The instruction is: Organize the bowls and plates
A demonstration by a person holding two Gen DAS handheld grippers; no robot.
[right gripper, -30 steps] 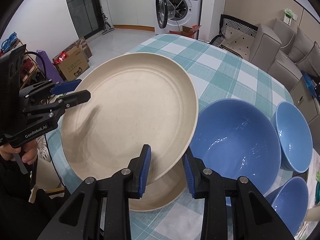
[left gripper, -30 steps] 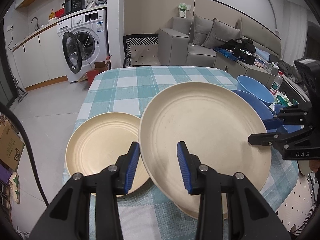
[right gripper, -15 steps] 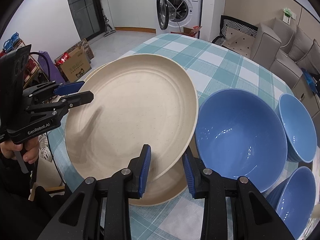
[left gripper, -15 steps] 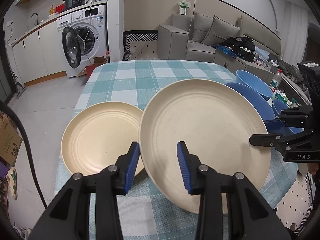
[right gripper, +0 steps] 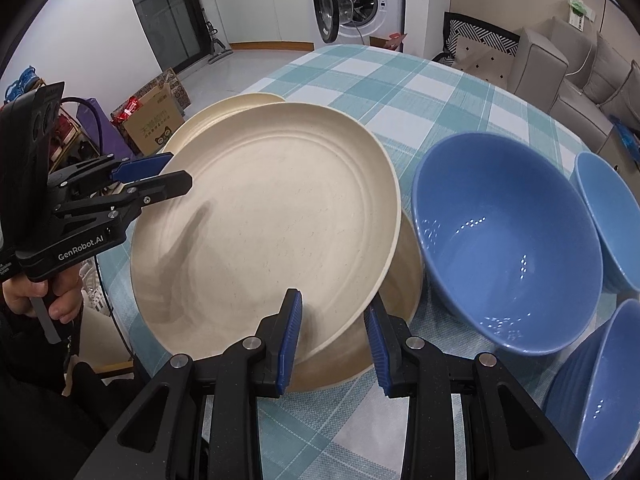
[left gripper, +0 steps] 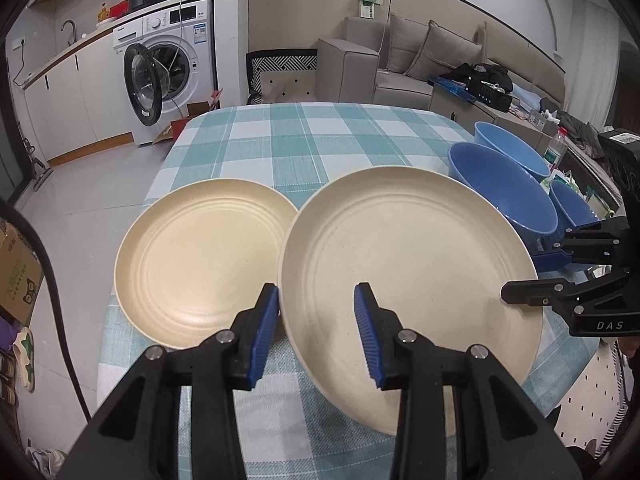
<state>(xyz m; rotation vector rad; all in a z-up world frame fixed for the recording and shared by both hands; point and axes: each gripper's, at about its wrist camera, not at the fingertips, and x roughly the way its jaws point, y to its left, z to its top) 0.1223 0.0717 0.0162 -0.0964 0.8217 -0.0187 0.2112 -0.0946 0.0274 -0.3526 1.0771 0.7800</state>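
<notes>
A large cream plate (left gripper: 412, 276) (right gripper: 272, 216) is held tilted above the table, its rim between the jaws of both grippers. My left gripper (left gripper: 316, 328) grips its left edge and also shows in the right wrist view (right gripper: 160, 172). My right gripper (right gripper: 332, 340) grips the opposite edge and shows in the left wrist view (left gripper: 560, 264). A second cream plate (left gripper: 200, 260) lies flat on the table to the left. A third cream plate (right gripper: 372, 320) lies under the held one. Three blue bowls, large (right gripper: 504, 240), far (right gripper: 612, 212) and near (right gripper: 600, 392), stand on the right.
The table has a teal checked cloth (left gripper: 304, 140). Its near edge and left edge drop to the floor. A washing machine (left gripper: 168, 68) with open door and a grey sofa (left gripper: 400, 68) stand beyond. Cardboard boxes (right gripper: 156, 120) sit on the floor.
The held plate has come lower and more level over the table, with both grippers still at its rim. The flat plate on the left shows more fully.
</notes>
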